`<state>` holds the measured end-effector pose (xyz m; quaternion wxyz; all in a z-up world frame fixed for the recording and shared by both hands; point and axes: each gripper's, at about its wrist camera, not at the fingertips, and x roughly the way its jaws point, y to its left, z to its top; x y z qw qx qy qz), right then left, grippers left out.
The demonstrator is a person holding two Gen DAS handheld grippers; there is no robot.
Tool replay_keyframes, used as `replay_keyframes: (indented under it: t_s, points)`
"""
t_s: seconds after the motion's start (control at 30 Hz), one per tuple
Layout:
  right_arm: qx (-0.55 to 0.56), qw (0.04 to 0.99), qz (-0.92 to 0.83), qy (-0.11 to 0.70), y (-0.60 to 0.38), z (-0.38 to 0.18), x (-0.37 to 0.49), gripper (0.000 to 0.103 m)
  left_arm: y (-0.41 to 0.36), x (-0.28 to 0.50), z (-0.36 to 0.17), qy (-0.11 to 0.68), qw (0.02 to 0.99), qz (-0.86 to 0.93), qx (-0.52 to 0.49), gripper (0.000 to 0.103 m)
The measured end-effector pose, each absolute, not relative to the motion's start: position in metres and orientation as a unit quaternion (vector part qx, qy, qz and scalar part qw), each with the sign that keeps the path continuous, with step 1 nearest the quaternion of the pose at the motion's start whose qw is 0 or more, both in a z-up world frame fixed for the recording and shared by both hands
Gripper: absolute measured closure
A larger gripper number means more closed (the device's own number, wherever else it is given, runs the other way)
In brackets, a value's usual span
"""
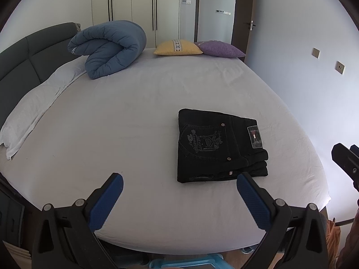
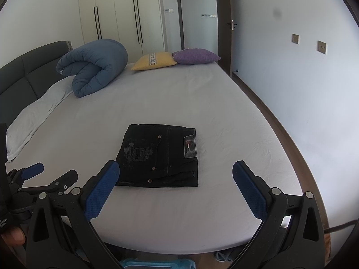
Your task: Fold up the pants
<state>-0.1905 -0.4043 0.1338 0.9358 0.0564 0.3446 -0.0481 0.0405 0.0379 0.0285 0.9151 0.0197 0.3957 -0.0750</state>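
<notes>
Here the folded black pants (image 1: pixel 221 145) lie on the white bed (image 1: pixel 134 123), near its foot edge; blue duvet (image 1: pixel 107 48) far behind by the headboard (image 1: pixel 27 53). Left gripper (image 1: pixel 179 198) and right gripper (image 2: pixel 176 188) gape wide, empty.

Bed (image 1: pixel 134 112) carries folded pants (image 1: pixel 219 145), duvet (image 1: pixel 107 49), cushions (image 1: pixel 177 47).

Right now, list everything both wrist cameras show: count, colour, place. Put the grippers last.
Folded black denim pants: one, black, near edge of bed, flat, untouched.
White bed sheet: one, white, covering the mattress.
Rolled blue quilted duvet: one, blue, far left by the headboard.
Dark grey padded headboard: one, grey, left side.
White pillow: one, white, along the headboard.
Yellow cushion: one, yellow, far end.
Purple cushion: one, purple, touching the yellow one.
Cream wardrobe: one, cream, far wall.
Left gripper: fingers blue-padded, open, empty.
Right gripper: same, open, empty.
</notes>
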Motion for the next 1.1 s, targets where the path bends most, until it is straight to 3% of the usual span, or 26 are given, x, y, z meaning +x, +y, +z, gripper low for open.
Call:
replay_keyframes:
  t_s: [1.1]
  points:
    - [0.060,0.935,-0.047,0.346,-0.3995,0.1240,-0.1887,0.000,0.0371,0.0365,0.0216,0.404,0.911,-0.081,0.019,0.000]
